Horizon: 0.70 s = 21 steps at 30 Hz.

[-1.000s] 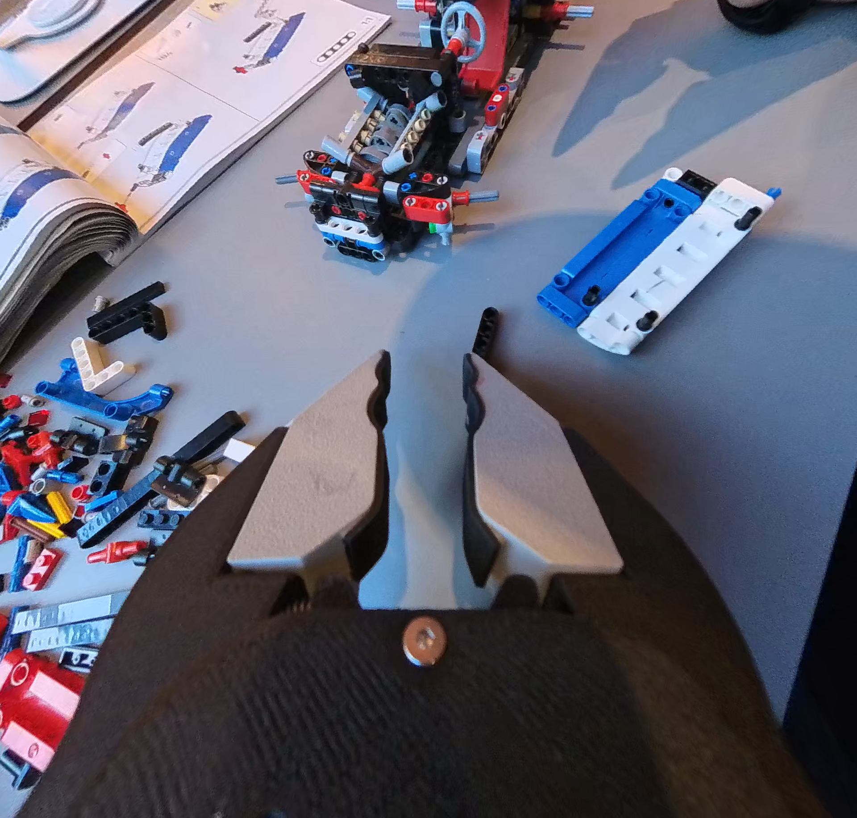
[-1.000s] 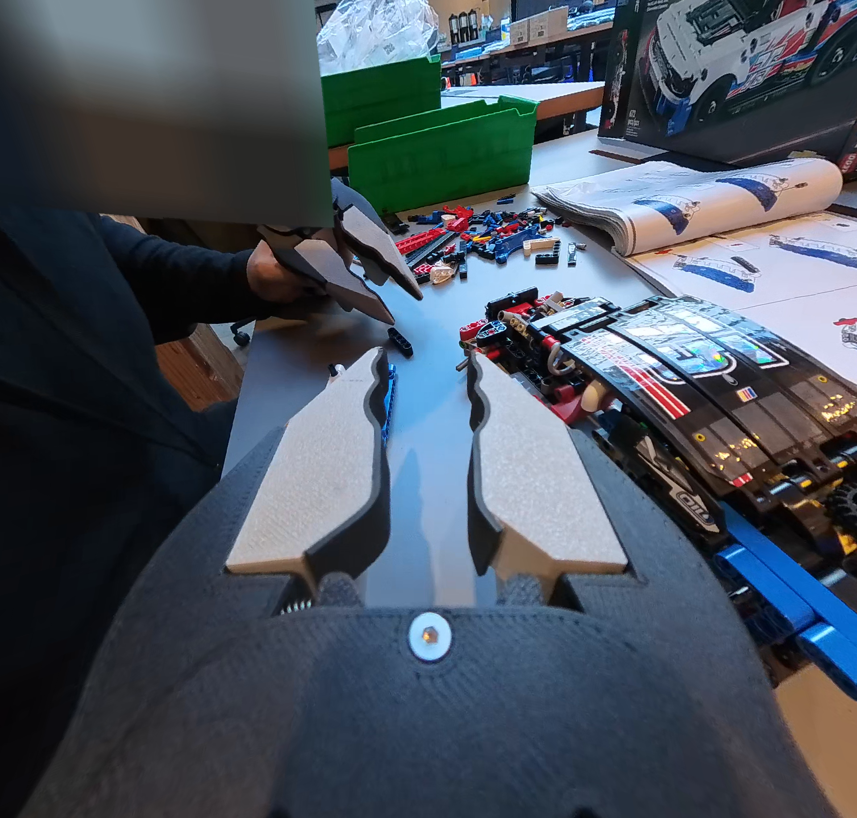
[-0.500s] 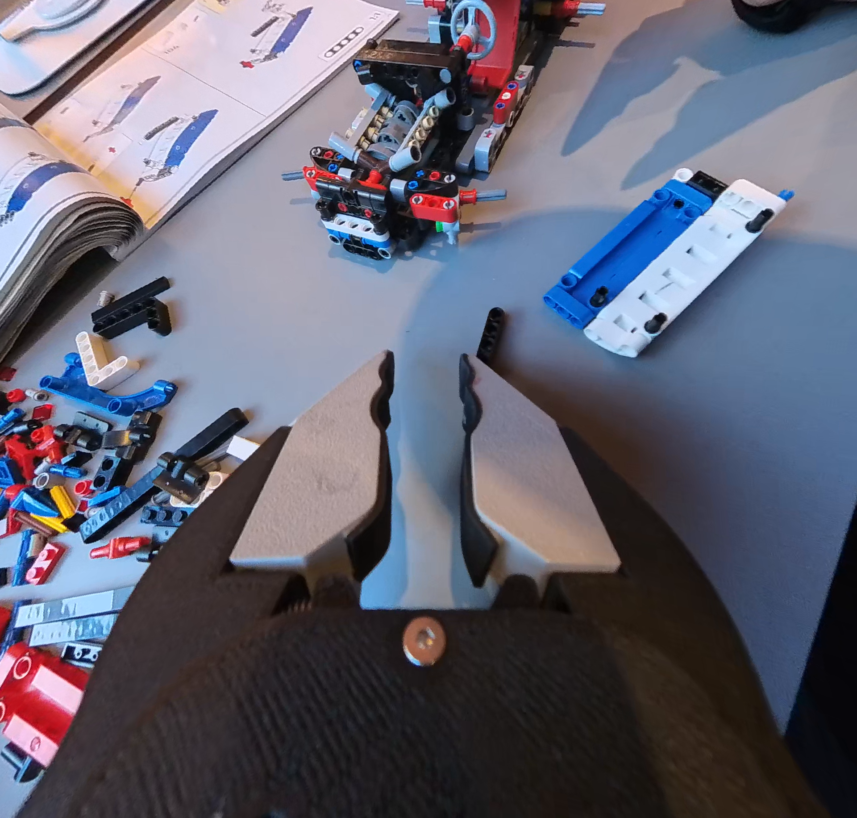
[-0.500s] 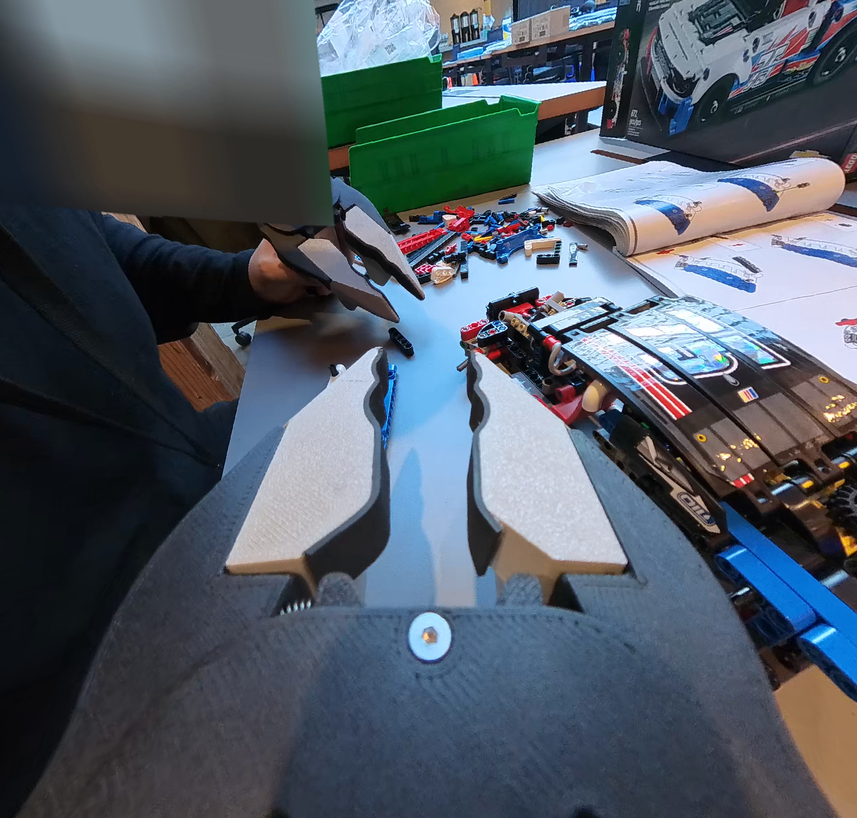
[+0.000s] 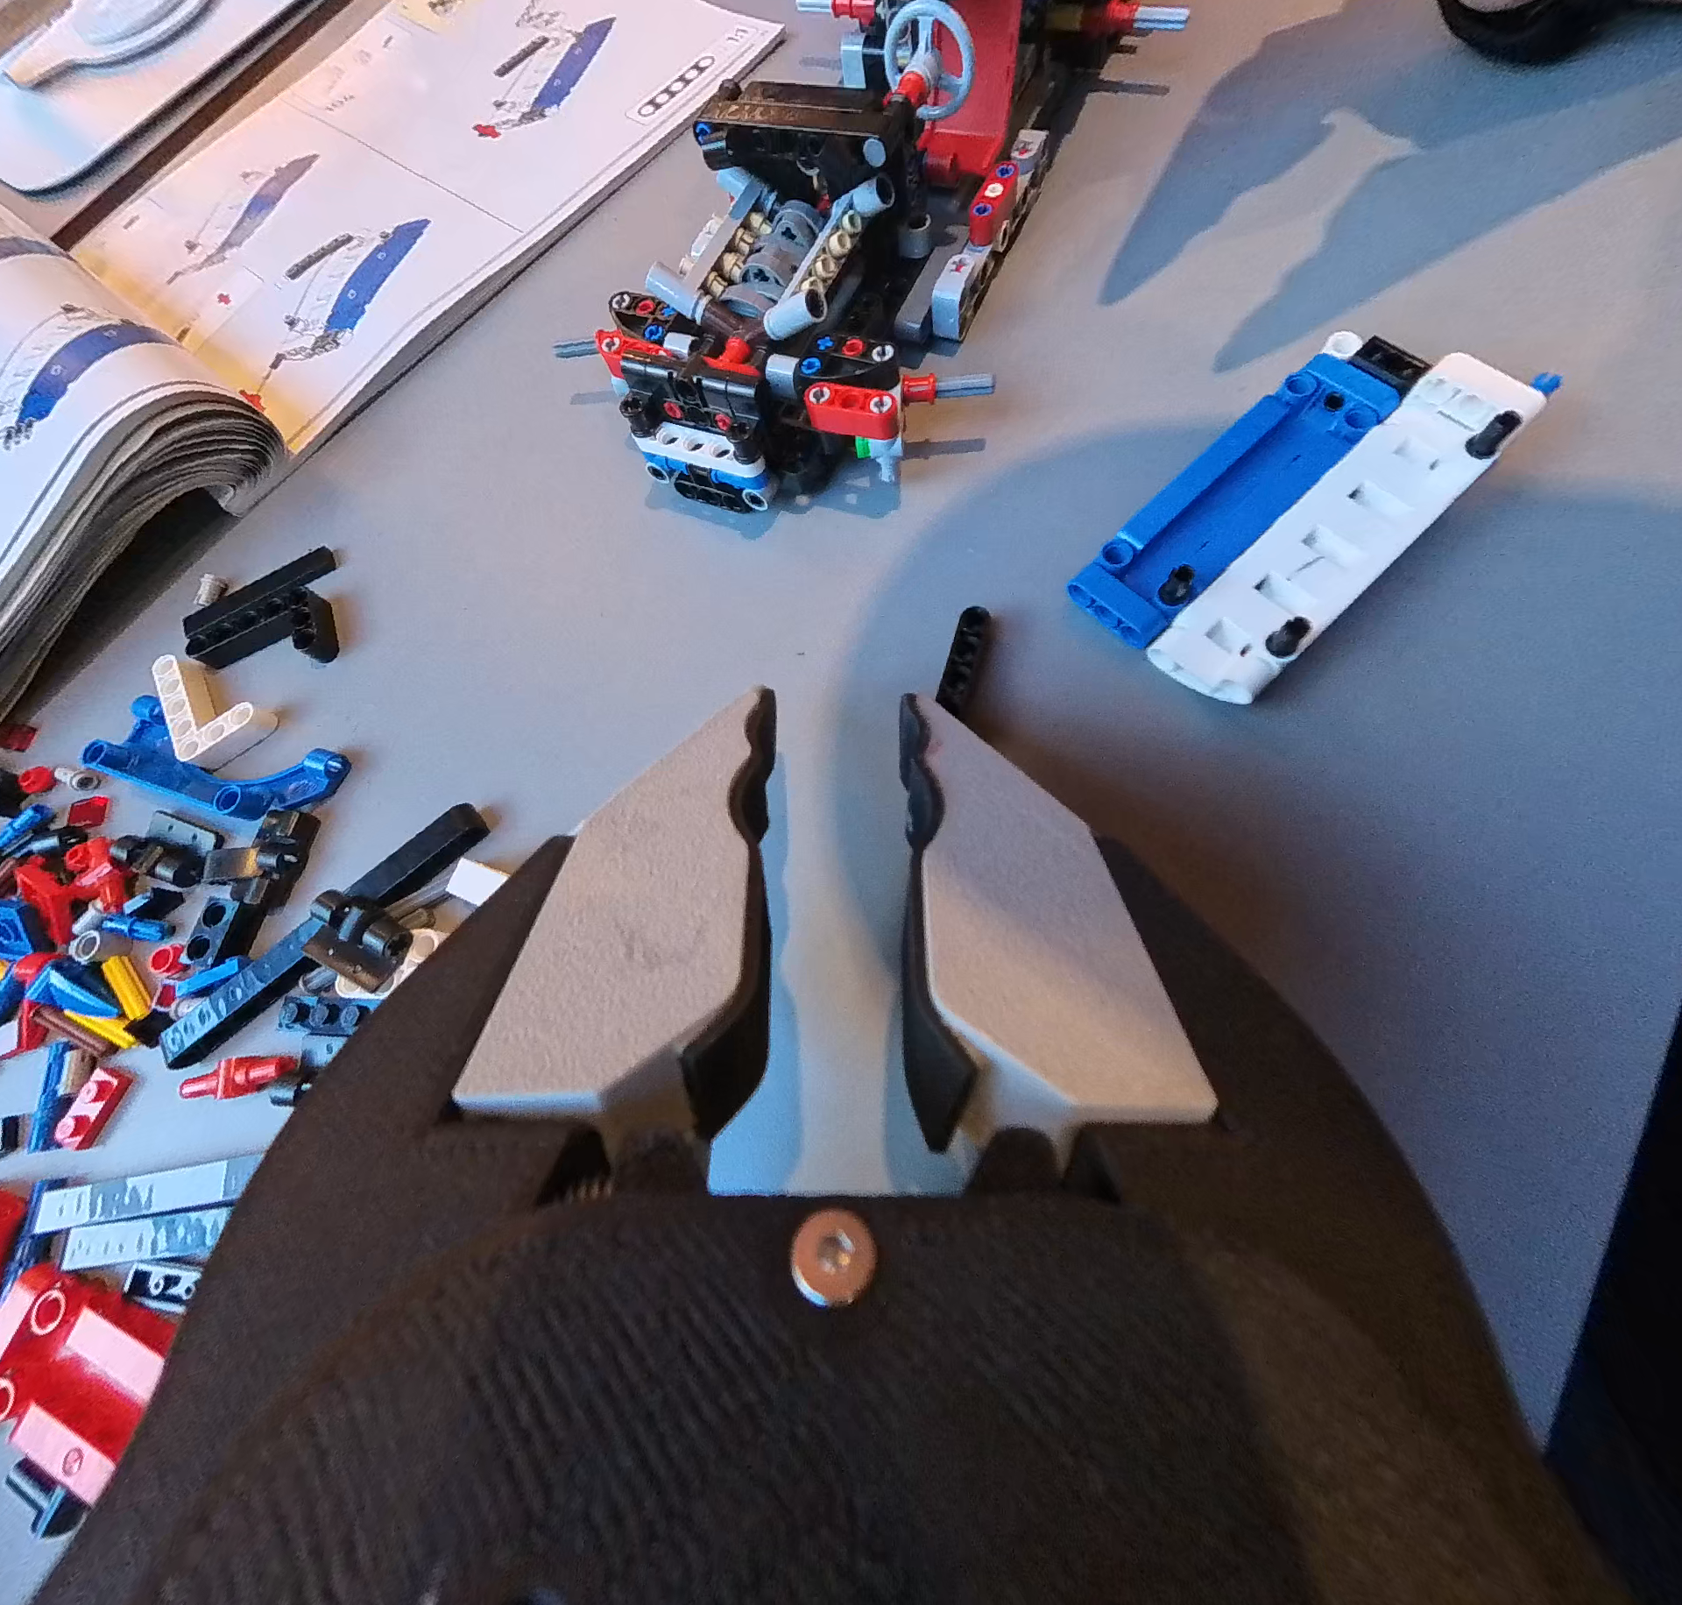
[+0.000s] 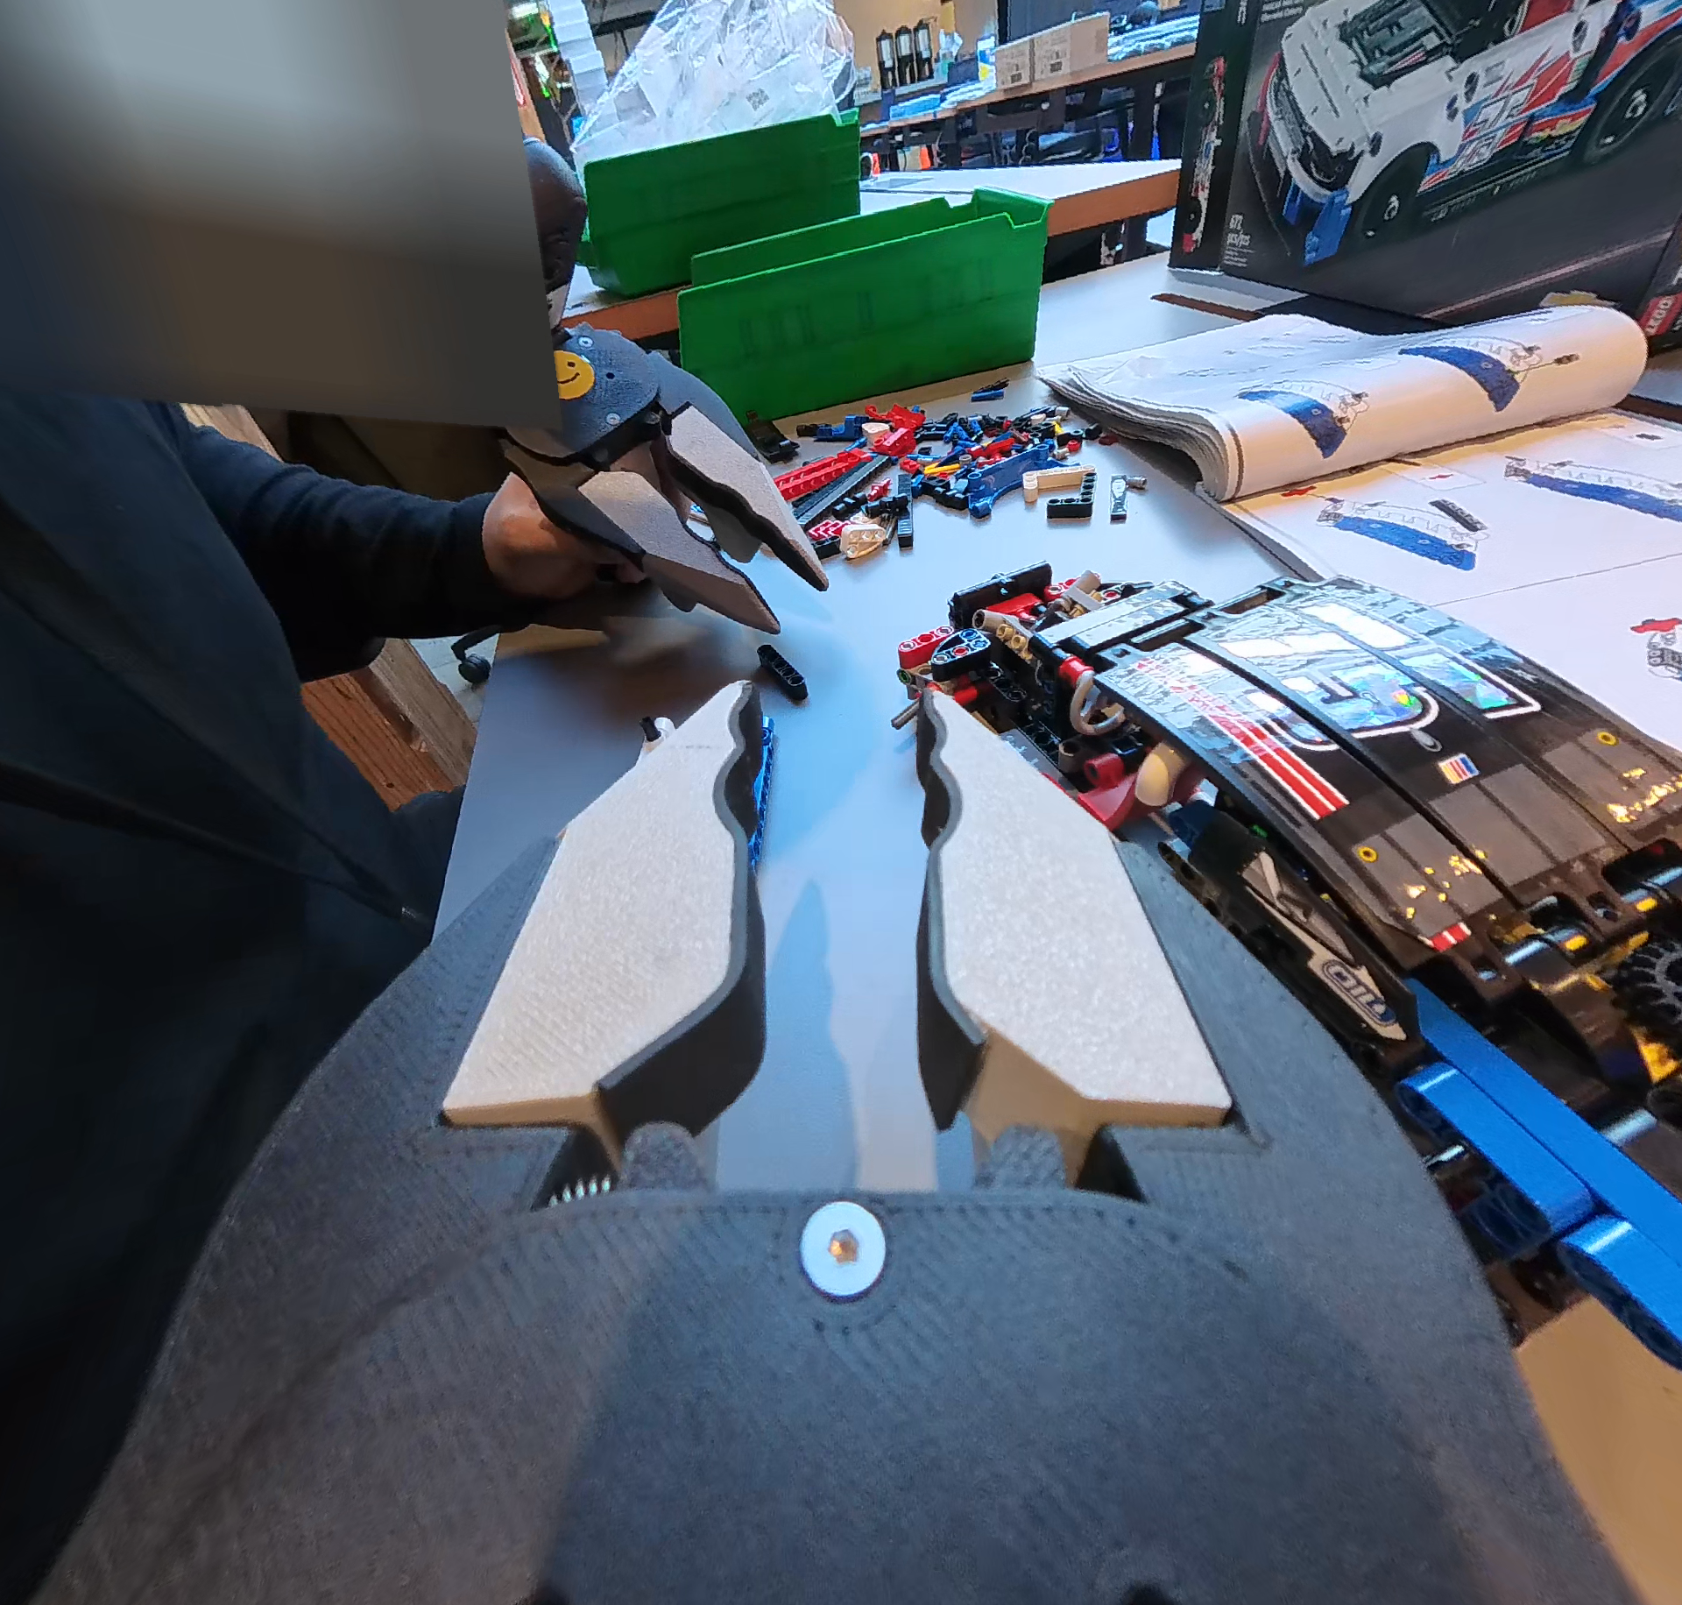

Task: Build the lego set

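Note:
The part-built lego car (image 5: 819, 260) stands on the grey table, also in the right wrist view (image 6: 1274, 742) with its black roof panel. A blue-and-white panel (image 5: 1302, 524) lies right of it. A small black beam (image 5: 963, 658) lies just beyond my left gripper (image 5: 837, 724), which is open and empty above the table. The beam also shows in the right wrist view (image 6: 783, 671), below the left gripper (image 6: 774, 578). My right gripper (image 6: 837, 724) is open and empty, with the blue panel edge (image 6: 760, 797) behind its left finger.
Loose lego parts (image 5: 136, 915) lie in a pile at the left. An open instruction booklet (image 5: 300, 223) lies at the back left. Green bins (image 6: 856, 305) and the set's box (image 6: 1456, 105) stand at the far side. A person's sleeve (image 6: 227, 578) is at the left. Left tips to right tips: about 15 centimeters.
My left gripper has drawn slightly back and up, so the car and panel sit a little lower in its view. The right gripper has barely moved.

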### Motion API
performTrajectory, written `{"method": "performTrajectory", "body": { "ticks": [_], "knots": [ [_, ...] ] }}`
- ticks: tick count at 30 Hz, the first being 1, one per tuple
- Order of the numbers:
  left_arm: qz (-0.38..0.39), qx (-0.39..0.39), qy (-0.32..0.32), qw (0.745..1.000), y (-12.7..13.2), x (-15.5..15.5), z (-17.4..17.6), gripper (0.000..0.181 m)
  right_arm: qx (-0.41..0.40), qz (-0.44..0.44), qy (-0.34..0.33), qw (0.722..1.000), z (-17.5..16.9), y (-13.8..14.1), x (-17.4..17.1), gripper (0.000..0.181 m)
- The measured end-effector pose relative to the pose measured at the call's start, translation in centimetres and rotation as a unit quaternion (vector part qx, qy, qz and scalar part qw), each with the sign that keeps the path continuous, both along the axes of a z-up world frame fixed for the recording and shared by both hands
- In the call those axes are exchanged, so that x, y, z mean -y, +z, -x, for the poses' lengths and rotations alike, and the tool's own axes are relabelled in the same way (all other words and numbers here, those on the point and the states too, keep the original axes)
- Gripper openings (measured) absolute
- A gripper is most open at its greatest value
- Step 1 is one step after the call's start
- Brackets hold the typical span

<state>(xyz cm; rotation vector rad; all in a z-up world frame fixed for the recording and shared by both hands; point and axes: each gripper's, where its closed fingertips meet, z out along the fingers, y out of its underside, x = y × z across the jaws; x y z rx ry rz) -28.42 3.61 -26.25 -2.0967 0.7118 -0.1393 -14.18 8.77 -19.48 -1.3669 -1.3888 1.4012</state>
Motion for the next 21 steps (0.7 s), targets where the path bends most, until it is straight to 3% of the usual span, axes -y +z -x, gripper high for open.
{"method": "performTrajectory", "body": {
  "ticks": [21],
  "knots": [
    [0.000, -0.010, 0.007, 1.000, -0.1, -0.3, 0.0, 0.021, -0.031, -0.016, -0.010, 0.999, -0.4, 1.0, -0.1, 0.033]
  ]
}}
